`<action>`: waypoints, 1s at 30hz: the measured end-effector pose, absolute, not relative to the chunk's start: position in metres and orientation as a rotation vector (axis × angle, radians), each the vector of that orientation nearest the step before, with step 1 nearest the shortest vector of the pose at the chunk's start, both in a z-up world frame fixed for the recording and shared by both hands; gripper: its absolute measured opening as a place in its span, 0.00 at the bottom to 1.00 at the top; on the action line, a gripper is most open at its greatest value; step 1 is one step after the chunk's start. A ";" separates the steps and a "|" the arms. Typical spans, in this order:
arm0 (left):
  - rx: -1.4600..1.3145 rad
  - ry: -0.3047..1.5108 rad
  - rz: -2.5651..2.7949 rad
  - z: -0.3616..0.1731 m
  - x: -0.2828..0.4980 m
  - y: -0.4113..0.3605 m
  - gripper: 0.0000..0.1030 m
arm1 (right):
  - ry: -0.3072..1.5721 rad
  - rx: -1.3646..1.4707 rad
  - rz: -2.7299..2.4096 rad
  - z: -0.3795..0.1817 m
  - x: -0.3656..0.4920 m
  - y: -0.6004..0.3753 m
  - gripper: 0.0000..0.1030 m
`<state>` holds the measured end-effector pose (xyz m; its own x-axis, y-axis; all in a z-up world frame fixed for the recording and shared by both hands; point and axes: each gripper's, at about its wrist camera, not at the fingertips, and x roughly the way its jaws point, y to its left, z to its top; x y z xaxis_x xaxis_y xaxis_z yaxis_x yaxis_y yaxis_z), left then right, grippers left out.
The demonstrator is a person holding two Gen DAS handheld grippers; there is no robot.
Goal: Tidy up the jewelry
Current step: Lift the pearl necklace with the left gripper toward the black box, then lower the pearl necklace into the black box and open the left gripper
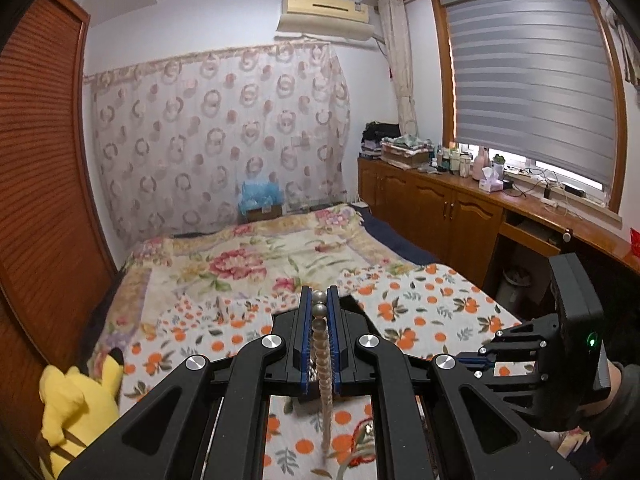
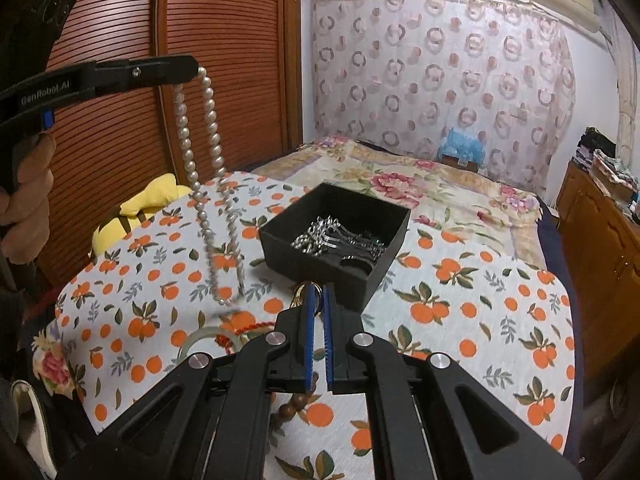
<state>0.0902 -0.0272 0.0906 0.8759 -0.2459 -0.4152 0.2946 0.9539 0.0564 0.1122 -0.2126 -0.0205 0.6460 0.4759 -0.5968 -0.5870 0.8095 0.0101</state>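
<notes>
Starting closest to the cameras: the left gripper has its blue ribbed pads clenched on a pearl necklace, a strand of round glossy beads. In the right wrist view it hangs from the tips as a long doubled loop, its bottom end down near the orange-print cloth in front of the black box; I can't tell if it touches. A hand wraps that gripper's handle.

The right gripper is closed tight, and a gold-coloured ring peeks out at its tips; whether the pads actually pinch it I can't tell. Under its body, nearer than the box, lie brown wooden beads and a twisted red cord beside a pale translucent bangle.

The box is square, matte, open-topped, sitting on the cloth just past the right gripper's tips, with a tangle of shiny silver chains inside.

Left of the box, a yellow plush toy pokes up at the bed's edge. Beyond the box comes a floral quilt, then a sheer curtain with circle patterns. Slatted wooden doors stand far left.
</notes>
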 end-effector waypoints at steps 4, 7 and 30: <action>0.141 0.403 -0.269 0.100 0.096 -0.032 0.06 | 0.614 -0.184 0.600 -0.014 0.120 -0.215 0.05; 0.148 0.396 -0.264 0.106 0.100 -0.035 0.06 | 0.608 -0.188 0.589 -0.010 0.125 -0.215 0.05; 0.114 0.333 -0.201 0.145 0.151 -0.045 0.06 | 0.593 -0.173 0.542 0.010 0.161 -0.216 0.05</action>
